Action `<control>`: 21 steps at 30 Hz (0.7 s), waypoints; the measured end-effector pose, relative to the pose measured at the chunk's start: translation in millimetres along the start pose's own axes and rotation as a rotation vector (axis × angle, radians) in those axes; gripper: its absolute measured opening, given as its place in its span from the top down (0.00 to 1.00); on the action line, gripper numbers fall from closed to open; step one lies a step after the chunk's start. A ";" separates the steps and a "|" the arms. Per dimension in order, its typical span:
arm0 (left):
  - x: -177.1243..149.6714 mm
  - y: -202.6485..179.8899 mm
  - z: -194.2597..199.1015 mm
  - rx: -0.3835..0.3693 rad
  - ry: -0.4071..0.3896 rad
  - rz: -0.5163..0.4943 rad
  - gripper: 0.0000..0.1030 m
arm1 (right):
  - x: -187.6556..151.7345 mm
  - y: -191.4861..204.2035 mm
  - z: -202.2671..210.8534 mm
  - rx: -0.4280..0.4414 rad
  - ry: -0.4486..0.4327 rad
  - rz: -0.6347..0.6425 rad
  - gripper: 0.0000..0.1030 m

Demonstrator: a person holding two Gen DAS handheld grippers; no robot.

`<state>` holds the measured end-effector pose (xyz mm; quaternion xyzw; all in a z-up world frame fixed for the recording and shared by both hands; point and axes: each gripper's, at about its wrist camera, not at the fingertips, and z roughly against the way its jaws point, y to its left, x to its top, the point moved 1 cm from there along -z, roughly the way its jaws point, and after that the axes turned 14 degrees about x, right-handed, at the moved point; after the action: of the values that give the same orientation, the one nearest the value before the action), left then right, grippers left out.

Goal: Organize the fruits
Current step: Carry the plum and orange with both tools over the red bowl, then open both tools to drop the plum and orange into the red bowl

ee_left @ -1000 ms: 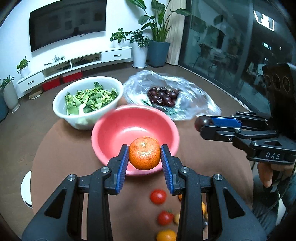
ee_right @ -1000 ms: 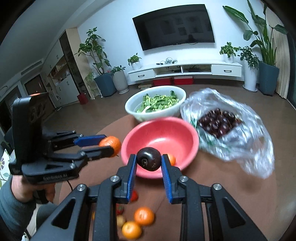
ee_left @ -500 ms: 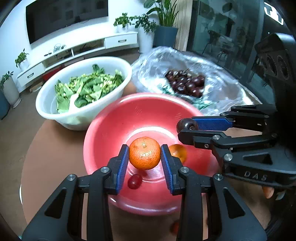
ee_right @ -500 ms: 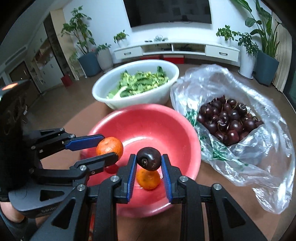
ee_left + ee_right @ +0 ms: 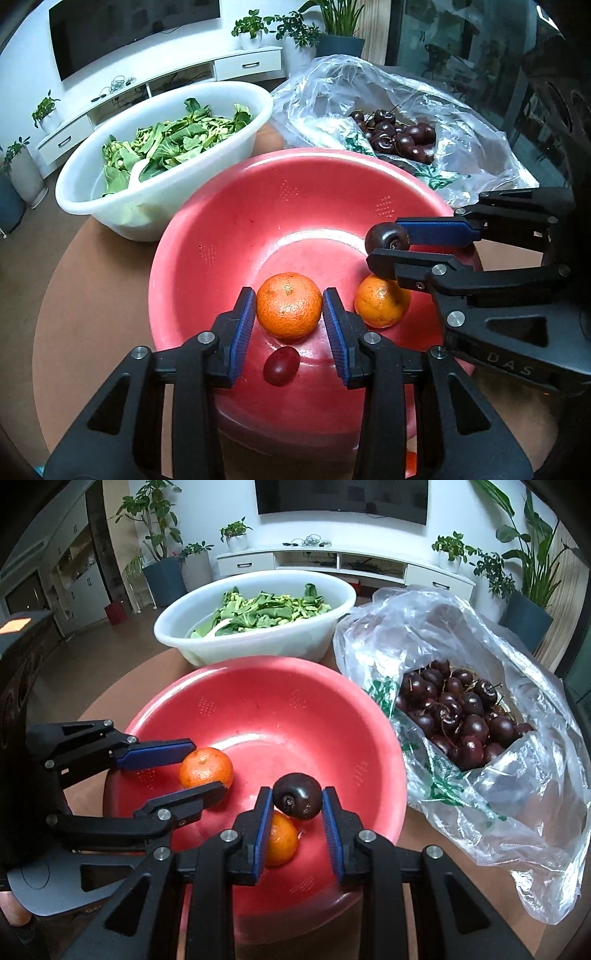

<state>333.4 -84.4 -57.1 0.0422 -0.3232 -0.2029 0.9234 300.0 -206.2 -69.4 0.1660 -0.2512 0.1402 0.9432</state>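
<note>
My left fingers (image 5: 289,318) have just loosened around the firm orange (image 5: 289,305), while my right fingers (image 5: 297,814) pinch the soft, slippery cherry (image 5: 297,800) gently by its sides.

White wall (image 5: 229,502), wall-mounted TV (image 5: 343,494), low white cabinet (image 5: 343,563), potted plants (image 5: 236,535)

**Colours around the red bowl**

Red bowl (image 5: 229,236) holds two orange mandarins (image 5: 289,305) and a dark red tomato (image 5: 281,365). Behind it, a white bowl (image 5: 110,206) of green leaves (image 5: 173,142). Beside it, a clear bag (image 5: 480,638) of near-black cherries (image 5: 458,716).
</note>
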 end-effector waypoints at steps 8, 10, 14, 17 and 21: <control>0.8 3.0 6.4 0.021 -0.010 0.009 0.42 | 0.5 -3.2 2.3 -0.017 -0.004 0.005 0.71; 0.8 5.4 9.0 0.010 -0.013 0.017 0.40 | 0.1 -4.2 4.0 -0.007 -0.007 -0.001 0.71; -0.1 8.8 17.1 0.014 -0.026 0.031 0.32 | 0.1 -1.9 2.5 -0.019 0.002 0.015 0.69; -2.7 13.8 28.5 0.011 -0.041 0.053 0.29 | 0.3 -1.0 3.5 -0.005 0.000 0.008 0.63; -9.0 23.7 55.7 0.024 -0.083 0.088 0.14 | 1.1 3.2 11.6 0.000 -0.022 0.007 0.40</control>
<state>301.1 -56.2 -13.5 0.0304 -0.3653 -0.1598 0.9166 294.8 -207.5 -58.5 0.1665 -0.2621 0.1413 0.9400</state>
